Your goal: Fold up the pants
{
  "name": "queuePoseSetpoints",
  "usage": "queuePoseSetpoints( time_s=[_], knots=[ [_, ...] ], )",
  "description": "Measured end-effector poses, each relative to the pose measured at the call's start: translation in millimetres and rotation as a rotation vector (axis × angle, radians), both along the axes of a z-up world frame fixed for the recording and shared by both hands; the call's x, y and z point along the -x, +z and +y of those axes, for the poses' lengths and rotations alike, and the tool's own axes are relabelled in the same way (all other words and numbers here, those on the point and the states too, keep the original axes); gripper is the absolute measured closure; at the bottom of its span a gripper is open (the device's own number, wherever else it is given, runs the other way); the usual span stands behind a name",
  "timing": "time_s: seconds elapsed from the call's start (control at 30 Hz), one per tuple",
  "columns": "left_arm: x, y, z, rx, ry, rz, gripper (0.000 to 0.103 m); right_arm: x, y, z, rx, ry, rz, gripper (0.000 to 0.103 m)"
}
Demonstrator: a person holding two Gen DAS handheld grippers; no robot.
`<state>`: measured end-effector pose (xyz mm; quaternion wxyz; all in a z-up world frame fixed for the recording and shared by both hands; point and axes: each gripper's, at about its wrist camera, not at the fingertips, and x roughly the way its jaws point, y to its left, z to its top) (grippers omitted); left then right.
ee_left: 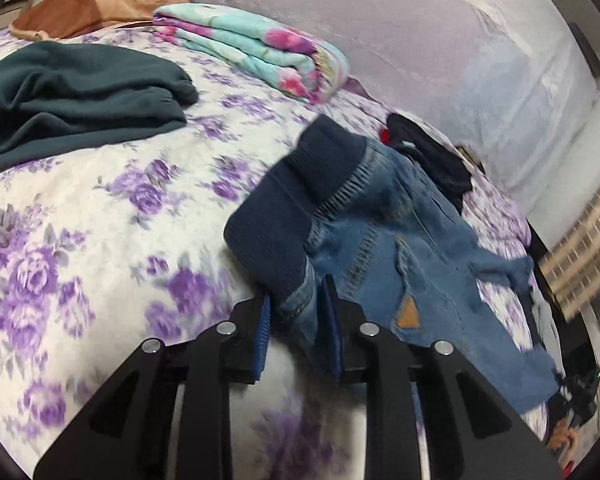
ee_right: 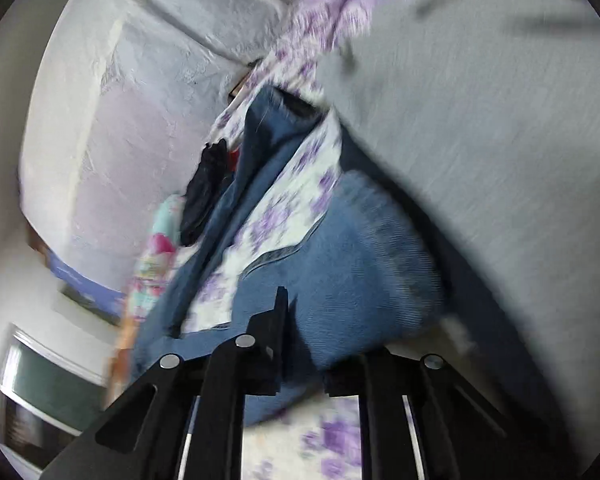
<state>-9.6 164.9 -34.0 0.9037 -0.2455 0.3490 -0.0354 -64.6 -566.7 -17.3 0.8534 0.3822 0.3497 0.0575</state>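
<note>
the left gripper (ee_left: 296, 320) is pinching the denim of the jeans (ee_left: 384, 240), blue pads (ee_left: 265, 320) pressed on a bunched fold just below the dark ribbed waistband (ee_left: 296, 200). the right gripper (ee_right: 300, 344) is closed on another part of the same jeans; blue cloth fills the space between its fingers and hides the right one, and the view is smeared, so exactly which edge it holds i cannot tell.

outward from the claws, the jeans lie partly raised off the floral bedspread (ee_left: 80, 248), toward the bed's right edge, with the legs trailing away to the right. a tan triangular patch (ee_left: 408, 314) sits on the denim; no writing on it can be read, and no other label or brand shows.

further off on the bed: a dark teal garment (ee_left: 72, 100) near the left edge, a folded flowered blanket (ee_left: 252, 48) toward the far side, a brown cushion (ee_left: 96, 8) at the far left corner, and a small dark garment (ee_left: 432, 152) by the far right edge. a grey fabric surface (ee_right: 480, 100) fills the right of the right wrist view.

this looks like the early stage: both claws have the pants gripped, not yet laid flat. the next move probably calls for spreading them smooth on the bedspread, legs aligned, before any fold.
</note>
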Motion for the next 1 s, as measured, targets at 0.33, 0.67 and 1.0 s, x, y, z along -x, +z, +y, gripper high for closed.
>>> queuePoseSetpoints(
  time_s=[0.33, 0.67, 1.0],
  knots=[
    [38.6, 42.5, 55.4, -0.009, 0.149, -0.089, 0.006, 34.4, 46.3, -48.7, 0.057, -0.286, -0.035, 0.032],
    [-134.6, 23.9, 47.7, 0.146, -0.042, 0.106, 0.006, -137.2, 40.0, 71.8, -0.019, 0.093, 0.064, 0.032],
    [-159.3, -4.6, 41.7, 0.194, -0.221, 0.075, 0.005, -254.6, 5.0, 111.9, -0.08, 0.053, 0.199, 0.031]
  ],
)
